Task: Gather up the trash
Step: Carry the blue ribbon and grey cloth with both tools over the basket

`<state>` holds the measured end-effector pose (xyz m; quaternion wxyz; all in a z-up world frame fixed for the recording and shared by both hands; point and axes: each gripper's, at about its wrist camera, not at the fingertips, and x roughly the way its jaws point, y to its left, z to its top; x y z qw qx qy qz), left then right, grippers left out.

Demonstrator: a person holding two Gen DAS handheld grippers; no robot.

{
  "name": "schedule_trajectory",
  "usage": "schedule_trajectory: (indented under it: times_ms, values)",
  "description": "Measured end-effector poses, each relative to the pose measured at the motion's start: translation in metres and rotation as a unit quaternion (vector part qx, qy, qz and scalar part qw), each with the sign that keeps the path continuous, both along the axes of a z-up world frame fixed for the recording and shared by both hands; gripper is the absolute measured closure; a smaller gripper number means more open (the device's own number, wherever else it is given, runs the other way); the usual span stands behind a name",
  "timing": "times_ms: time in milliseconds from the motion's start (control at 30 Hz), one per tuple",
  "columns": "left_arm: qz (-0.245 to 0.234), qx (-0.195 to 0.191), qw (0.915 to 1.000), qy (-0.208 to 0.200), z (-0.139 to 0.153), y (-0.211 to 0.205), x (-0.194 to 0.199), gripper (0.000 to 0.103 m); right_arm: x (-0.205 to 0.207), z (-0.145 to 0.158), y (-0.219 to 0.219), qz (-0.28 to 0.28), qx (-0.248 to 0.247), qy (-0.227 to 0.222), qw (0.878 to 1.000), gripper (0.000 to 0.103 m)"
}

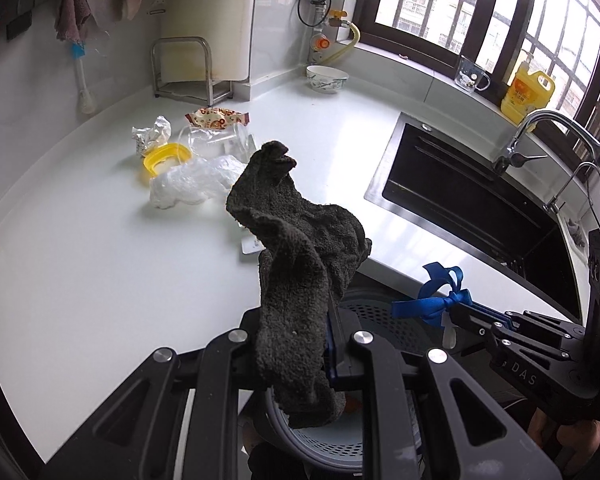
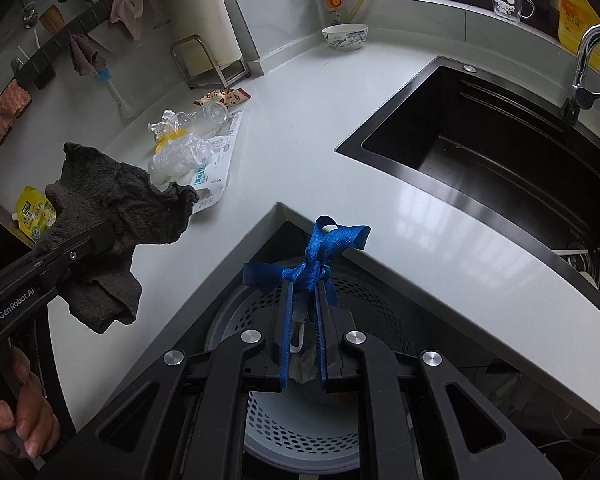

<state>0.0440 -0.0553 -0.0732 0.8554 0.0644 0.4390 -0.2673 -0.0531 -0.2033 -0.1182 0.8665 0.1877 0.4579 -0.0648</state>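
A: What did the kitchen show?
B: A white countertop (image 2: 308, 128); a perforated bin (image 2: 300, 432) sat below both grippers.
A: Their grips?
B: The left gripper (image 1: 300, 344) clamped a dark cloth (image 1: 300, 240); the right gripper (image 2: 304, 280) pinched a blue ribbon (image 2: 320, 252). Releasing directly above the bin seemed wisest.

A dark grey terry cloth (image 1: 300, 264) hung against the white countertop (image 1: 100, 280), and a bright blue ribbon (image 2: 312, 260) stood out over the pale blue perforated bin (image 2: 300, 420). Farther back lay a yellow lid (image 1: 166, 158), a clear crumpled bag (image 1: 192, 180) and a red-and-cream patterned wrapper (image 1: 216, 117). The sink (image 2: 480, 148) was black, the bowl (image 1: 326, 78) white with a dark blue-green motif, the bottle (image 1: 527, 94) yellow.
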Motion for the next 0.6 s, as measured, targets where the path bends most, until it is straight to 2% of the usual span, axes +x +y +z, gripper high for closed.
schedule_trajectory:
  times_ms: [600]
  values:
    - [-0.001,0.039,0.9985,0.039,-0.04,-0.031,-0.068,0.085,-0.049,-0.036,-0.007,0.036,0.023,0.024,0.999,0.093]
